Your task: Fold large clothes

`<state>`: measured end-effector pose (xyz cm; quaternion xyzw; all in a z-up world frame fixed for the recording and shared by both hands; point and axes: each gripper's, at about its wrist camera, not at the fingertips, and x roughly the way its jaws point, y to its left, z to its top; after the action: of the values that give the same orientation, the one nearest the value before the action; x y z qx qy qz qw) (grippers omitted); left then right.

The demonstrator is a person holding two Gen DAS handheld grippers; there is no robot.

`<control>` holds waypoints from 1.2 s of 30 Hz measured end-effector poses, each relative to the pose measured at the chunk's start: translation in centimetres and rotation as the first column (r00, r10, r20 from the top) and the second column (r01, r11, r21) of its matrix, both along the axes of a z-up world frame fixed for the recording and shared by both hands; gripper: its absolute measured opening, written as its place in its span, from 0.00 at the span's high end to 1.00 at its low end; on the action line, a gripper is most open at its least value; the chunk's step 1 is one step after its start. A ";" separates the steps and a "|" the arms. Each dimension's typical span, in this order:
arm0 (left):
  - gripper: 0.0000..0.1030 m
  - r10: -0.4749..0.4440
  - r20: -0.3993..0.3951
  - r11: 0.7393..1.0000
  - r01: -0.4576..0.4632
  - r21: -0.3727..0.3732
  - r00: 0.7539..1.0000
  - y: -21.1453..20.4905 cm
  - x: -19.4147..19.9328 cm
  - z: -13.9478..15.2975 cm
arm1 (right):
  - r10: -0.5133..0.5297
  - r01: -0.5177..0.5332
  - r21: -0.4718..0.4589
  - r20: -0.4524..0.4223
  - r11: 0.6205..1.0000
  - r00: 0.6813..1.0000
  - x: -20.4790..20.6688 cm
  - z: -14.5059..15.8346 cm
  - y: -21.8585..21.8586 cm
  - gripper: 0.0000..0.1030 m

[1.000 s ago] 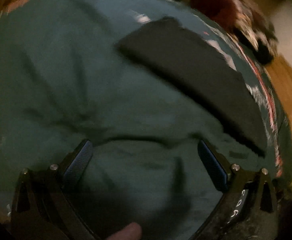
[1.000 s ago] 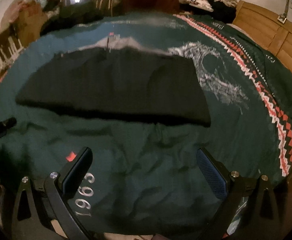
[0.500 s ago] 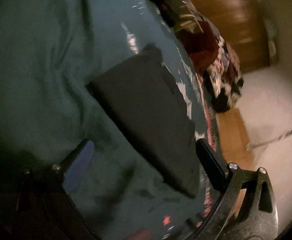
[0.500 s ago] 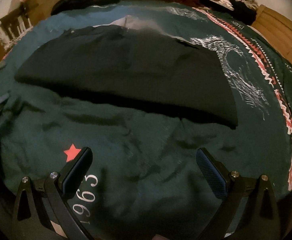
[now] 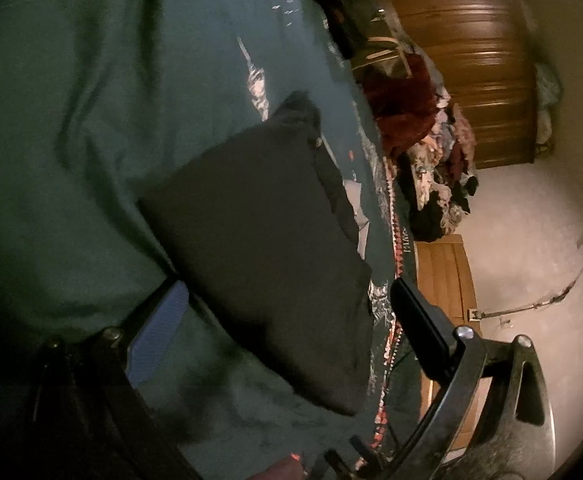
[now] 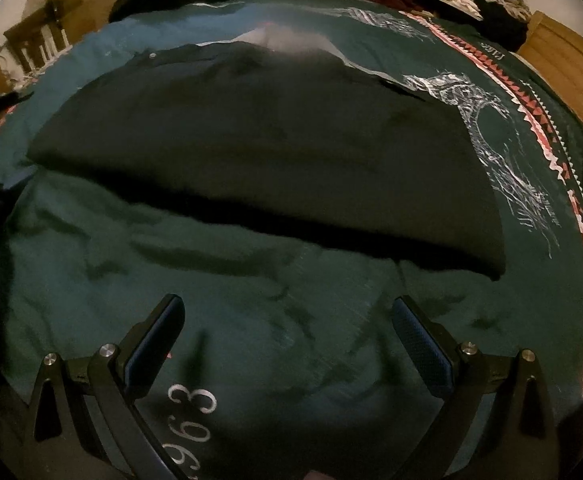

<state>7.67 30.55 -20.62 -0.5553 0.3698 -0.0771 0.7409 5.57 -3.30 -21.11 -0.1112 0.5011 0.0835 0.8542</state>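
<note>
Black folded garment point(image 6: 267, 152) is lying flat on a dark green blanket point(image 6: 251, 300), well forward of both tools. White digits "963" point(image 6: 189, 412) are showing upside down on the blanket near the right gripper point(image 6: 287, 320); small lettering by the red-and-white zigzag border point(image 6: 551, 152) is too blurred to read. Right gripper is hovering with jaws spread, nothing between them. Left gripper point(image 5: 287, 312) is standing wide, jaws just closing slightly, gripping nothing; the garment's near corner is appearing between its fingers.
</note>
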 end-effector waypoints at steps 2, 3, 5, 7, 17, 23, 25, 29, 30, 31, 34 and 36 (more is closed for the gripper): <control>0.06 -0.012 0.047 1.000 0.013 -0.010 0.999 -0.1 -1.0 1.5 | 0.007 -0.007 0.003 0.000 1.000 1.000 0.0 0.0 0.1 0.00; 0.06 -0.021 0.054 1.000 0.020 0.005 0.998 -0.3 -1.1 2.0 | 0.009 -0.009 0.003 0.003 1.000 1.000 0.0 0.0 0.2 0.00; 0.06 -0.041 0.039 0.999 0.042 -0.011 0.998 -0.4 -0.5 1.4 | 0.007 -0.007 0.004 0.004 1.000 1.000 0.0 -0.2 0.0 0.00; 0.06 -0.030 -0.002 0.999 0.030 -0.016 1.000 -0.2 0.0 0.2 | 0.002 -0.002 0.006 -0.008 1.000 1.000 0.1 -0.7 -0.1 0.00; 0.06 -0.030 -0.020 0.999 0.030 0.014 0.999 -0.2 0.8 -1.0 | -0.007 0.007 0.000 -0.040 1.000 0.999 0.1 -2.2 -0.4 0.00; 0.05 -0.037 0.008 0.999 0.037 0.000 0.999 0.1 2.0 -1.1 | 0.003 -0.003 0.012 -0.027 1.000 1.000 0.1 -2.0 -0.1 0.00; 0.05 -0.045 0.029 0.999 0.045 0.000 0.999 0.1 2.2 -1.0 | 0.013 -0.013 0.011 -0.025 1.000 1.000 0.1 -2.0 0.1 0.00; 0.07 -0.073 0.044 0.995 0.069 0.078 0.996 -0.6 3.1 -1.4 | 0.028 -0.027 0.004 -0.018 1.000 0.999 0.3 -2.0 0.5 0.00; 0.12 -0.085 0.030 0.987 0.079 0.143 0.996 -1.2 3.1 -1.5 | 0.030 -0.030 0.003 -0.015 1.000 0.999 0.4 -2.0 0.6 0.00; 0.14 -0.089 0.028 0.978 0.082 0.194 0.996 -1.7 3.0 -1.3 | 0.032 -0.032 0.003 -0.012 0.999 0.999 0.4 -1.9 0.8 0.00; 0.20 -0.099 0.029 0.934 0.083 0.348 0.995 -3.5 2.6 -0.6 | 0.041 -0.041 0.005 0.002 0.999 0.999 0.6 -1.3 1.4 0.00; 0.46 -0.080 0.047 0.925 0.057 0.376 0.996 -3.5 2.5 -0.2 | 0.057 -0.058 0.009 0.013 0.998 0.998 1.2 -0.8 2.1 0.00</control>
<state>10.19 27.07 -20.80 -0.3881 0.3738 -0.0483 0.8411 6.76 -1.19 -21.89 -0.1223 0.4919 0.1096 0.8550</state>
